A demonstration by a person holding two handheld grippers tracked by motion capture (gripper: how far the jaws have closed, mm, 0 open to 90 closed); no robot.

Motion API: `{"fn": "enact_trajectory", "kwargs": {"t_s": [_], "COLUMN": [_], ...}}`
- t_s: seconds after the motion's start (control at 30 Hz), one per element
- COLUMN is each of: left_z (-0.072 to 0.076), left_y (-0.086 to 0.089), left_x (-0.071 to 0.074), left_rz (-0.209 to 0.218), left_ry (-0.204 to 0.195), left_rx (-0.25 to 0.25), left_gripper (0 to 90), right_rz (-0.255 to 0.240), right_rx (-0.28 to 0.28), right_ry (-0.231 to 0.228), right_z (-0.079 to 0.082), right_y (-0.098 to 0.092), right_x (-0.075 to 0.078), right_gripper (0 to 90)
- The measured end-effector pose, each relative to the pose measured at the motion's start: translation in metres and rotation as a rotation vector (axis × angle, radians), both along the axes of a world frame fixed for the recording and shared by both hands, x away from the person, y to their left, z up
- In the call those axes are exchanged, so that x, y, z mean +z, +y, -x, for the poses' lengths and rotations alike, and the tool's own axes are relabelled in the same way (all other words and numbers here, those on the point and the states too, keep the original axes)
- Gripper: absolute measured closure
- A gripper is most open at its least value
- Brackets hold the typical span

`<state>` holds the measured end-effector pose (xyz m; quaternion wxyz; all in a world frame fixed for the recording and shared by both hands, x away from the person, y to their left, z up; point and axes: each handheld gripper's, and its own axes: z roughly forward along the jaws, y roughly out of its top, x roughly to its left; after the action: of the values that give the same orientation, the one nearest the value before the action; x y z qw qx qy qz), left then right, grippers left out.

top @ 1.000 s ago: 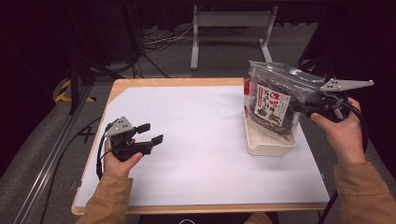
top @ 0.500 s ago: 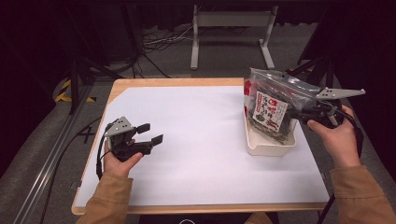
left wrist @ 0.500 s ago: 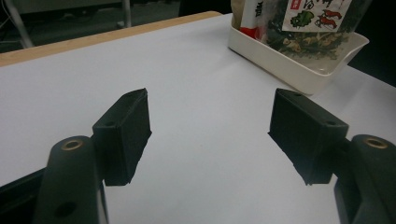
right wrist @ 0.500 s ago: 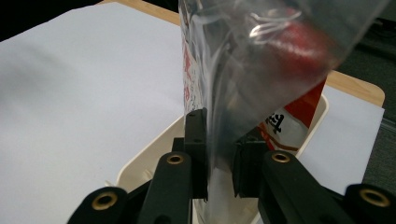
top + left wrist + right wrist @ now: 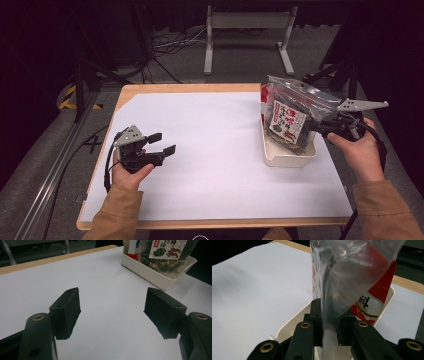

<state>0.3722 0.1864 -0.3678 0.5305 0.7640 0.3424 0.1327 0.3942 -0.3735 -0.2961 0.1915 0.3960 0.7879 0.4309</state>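
A clear snack bag (image 5: 290, 112) with a red and white label and dark green contents stands tilted in a white tray (image 5: 290, 156) at the table's right side. My right gripper (image 5: 320, 127) comes in from the right and is shut on the bag's side. In the right gripper view the clear plastic of the bag (image 5: 347, 270) is pinched between the two pads of that gripper (image 5: 330, 315), above the tray's rim (image 5: 292, 326). My left gripper (image 5: 162, 143) rests at the left of the table, open, with nothing between its jaws (image 5: 112, 307). Far off in its view are the tray (image 5: 155, 277) and the bag (image 5: 165, 252).
A white sheet (image 5: 215, 150) covers the wooden table (image 5: 190, 88). A metal stand (image 5: 247, 35) and cables lie on the floor beyond the far edge. A rail (image 5: 55, 170) runs along the left side.
My right gripper has sunk a little with the bag, so the bag's bottom sits lower in the tray. The left hand has not moved.
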Motion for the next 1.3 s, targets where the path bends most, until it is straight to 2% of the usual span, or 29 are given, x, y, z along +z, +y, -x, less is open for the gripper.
{"fn": "enact_trajectory", "kwargs": {"t_s": [0.23, 0.4, 0.47, 0.6, 0.73, 1.0, 1.17, 1.3], "left_z": [-0.002, -0.001, 0.000, 0.001, 0.004, 0.011, 0.017, 0.022], "left_y": [0.000, 0.001, 0.001, 0.002, 0.003, 0.005, 0.008, 0.010], "left_x": [-0.002, -0.003, -0.003, -0.002, 0.001, 0.005, 0.008, 0.008], "left_rz": [0.001, 0.015, 0.014, 0.013, 0.027, 0.030, 0.029, 0.034], "left_ry": [0.006, 0.010, 0.006, 0.009, -0.003, -0.017, -0.029, -0.032], "left_rx": [0.000, -0.005, -0.009, -0.014, -0.015, -0.020, -0.025, -0.028], "left_gripper": [29.2, 28.3, 28.1, 27.9, 27.6, 27.2, 27.0, 26.9], "right_rz": [-0.017, -0.090, -0.095, -0.094, -0.089, -0.074, -0.073, -0.083], "right_rx": [-0.003, -0.027, -0.034, -0.048, -0.069, -0.065, -0.024, 0.034], "right_ry": [0.003, -0.023, -0.031, -0.032, -0.053, -0.083, -0.102, -0.110], "right_z": [0.002, 0.008, 0.011, 0.019, 0.031, 0.051, 0.060, 0.069], "right_y": [-0.002, -0.006, -0.007, -0.009, -0.015, -0.020, -0.016, -0.006], "right_x": [-0.001, 0.000, 0.000, -0.001, -0.001, -0.003, -0.005, -0.014], "right_gripper": [72.7, 50.7, 44.3, 39.0, 35.7, 34.7, 33.0, 31.6]}}
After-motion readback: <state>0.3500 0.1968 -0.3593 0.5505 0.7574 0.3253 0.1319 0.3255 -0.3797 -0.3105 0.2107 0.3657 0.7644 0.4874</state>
